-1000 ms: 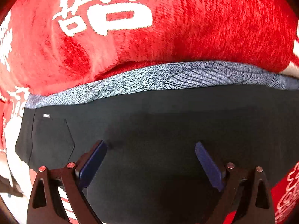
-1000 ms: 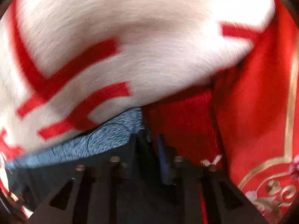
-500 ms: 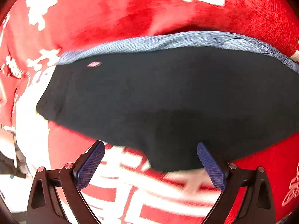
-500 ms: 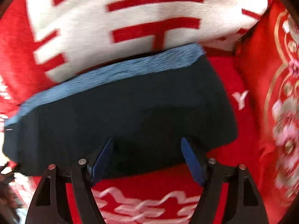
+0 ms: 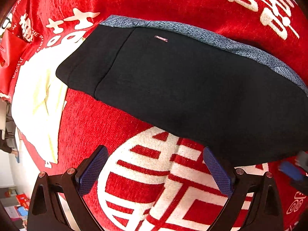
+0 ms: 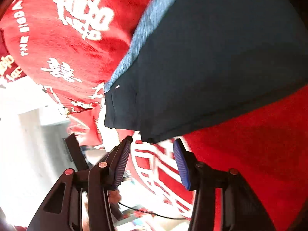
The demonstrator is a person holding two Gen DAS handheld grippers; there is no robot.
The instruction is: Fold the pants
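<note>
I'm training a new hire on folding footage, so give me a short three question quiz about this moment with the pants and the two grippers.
1. True or false: the left gripper is shut on the pants.
2. Which colour is the pants' waistband? A) speckled blue-grey B) yellow C) white
3. Fill in: the pants lie on a ___ blanket with white characters.

Key: 1 false, both it and the right gripper are open and hold nothing. 2 A. 3 red.
</note>
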